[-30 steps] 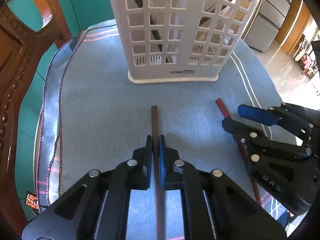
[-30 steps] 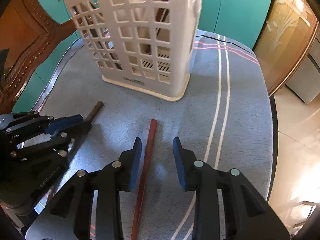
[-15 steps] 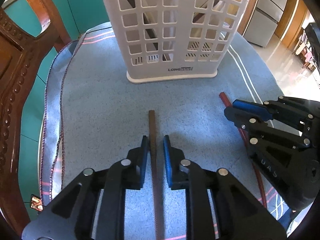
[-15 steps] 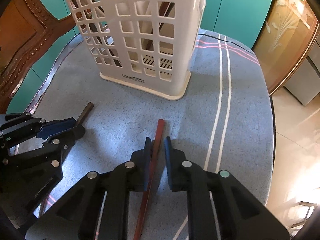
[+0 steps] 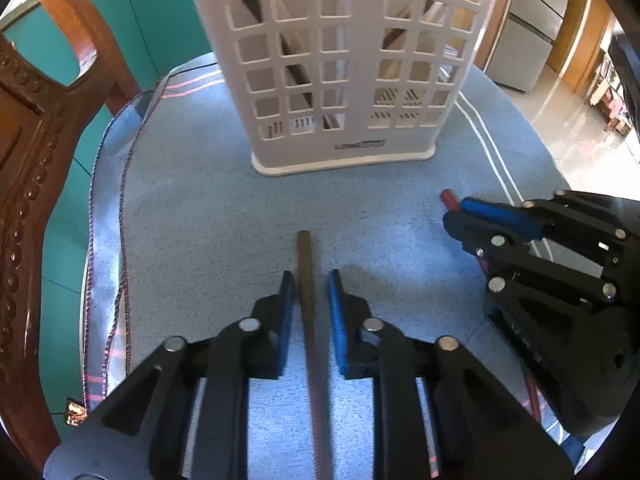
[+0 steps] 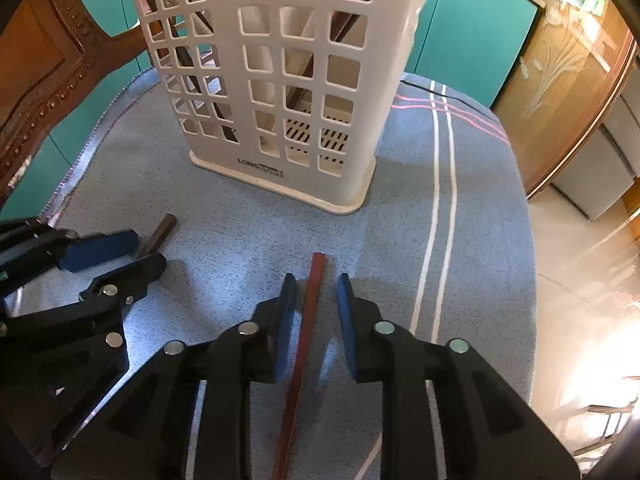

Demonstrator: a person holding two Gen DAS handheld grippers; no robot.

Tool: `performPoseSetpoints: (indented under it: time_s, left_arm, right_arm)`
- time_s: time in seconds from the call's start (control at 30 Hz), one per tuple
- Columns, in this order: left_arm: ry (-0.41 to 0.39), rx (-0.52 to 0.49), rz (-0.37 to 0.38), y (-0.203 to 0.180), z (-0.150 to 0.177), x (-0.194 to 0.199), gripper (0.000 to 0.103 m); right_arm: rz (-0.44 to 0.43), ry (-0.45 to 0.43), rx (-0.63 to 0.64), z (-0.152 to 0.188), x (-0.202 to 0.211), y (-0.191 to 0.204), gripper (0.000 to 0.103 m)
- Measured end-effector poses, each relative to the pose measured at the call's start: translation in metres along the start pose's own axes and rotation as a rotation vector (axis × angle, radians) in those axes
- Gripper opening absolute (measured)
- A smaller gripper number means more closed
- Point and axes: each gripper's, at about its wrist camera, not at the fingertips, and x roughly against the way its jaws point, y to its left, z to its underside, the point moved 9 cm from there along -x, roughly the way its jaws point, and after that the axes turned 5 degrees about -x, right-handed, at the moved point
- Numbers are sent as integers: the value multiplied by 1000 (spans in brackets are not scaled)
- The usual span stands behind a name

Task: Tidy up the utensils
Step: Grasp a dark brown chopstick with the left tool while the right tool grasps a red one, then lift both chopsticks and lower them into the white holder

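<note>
A brown chopstick (image 5: 306,258) lies on the blue cloth, pointing at the white lattice basket (image 5: 340,60). My left gripper (image 5: 310,284) straddles it with its jaws closing, a thin gap on each side of the stick. A red chopstick (image 6: 315,276) lies to its right. My right gripper (image 6: 317,285) stands over it, jaws slightly apart, pads not touching it. In the left wrist view the right gripper (image 5: 460,214) hides most of the red chopstick (image 5: 447,198). Each wrist view shows the other gripper; the left gripper (image 6: 146,248) covers the brown chopstick (image 6: 160,232). Several sticks stand in the basket (image 6: 272,80).
The blue cloth (image 6: 480,200) with white and pink stripes covers a round table. A carved wooden chair (image 5: 32,160) stands at the left. Teal cabinets (image 6: 472,28) are behind, and the table edge drops to the tiled floor (image 6: 580,300) at the right.
The left jaws, shut on the brown chopstick a second ago, have parted a little. The right jaws came in from wide to close around the red chopstick.
</note>
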Motion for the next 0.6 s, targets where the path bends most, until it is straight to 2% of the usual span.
performPoseSetpoints:
  time_s: [0.03,0.13,0.3,0.4,0.5,0.6]
  left_arm:
    - [0,-3,1,-2,-1,-1,13]
    - [-2,-4,2,-8,-3,-3,8]
    - [-14,11,-1,-7,-4,-2,7]
    - [-61,23,4,-1,-7,14,7]
    - [-128,36,20,2,-15,43,7]
    - [-234,44,47,2,-24,87,7]
  right_arm:
    - [-15,0,-3,0,0,2,10]
    - [-18,-5,0,-2,0,5,9]
    - [-39,-7,-11,-2,3,2,8]
    - [-57,-25,-21,-5,12,-3,8]
    - [-103,-76,-33,-11,39,-7,8]
    - [-171,-150,-51,-20,77,-13,7]
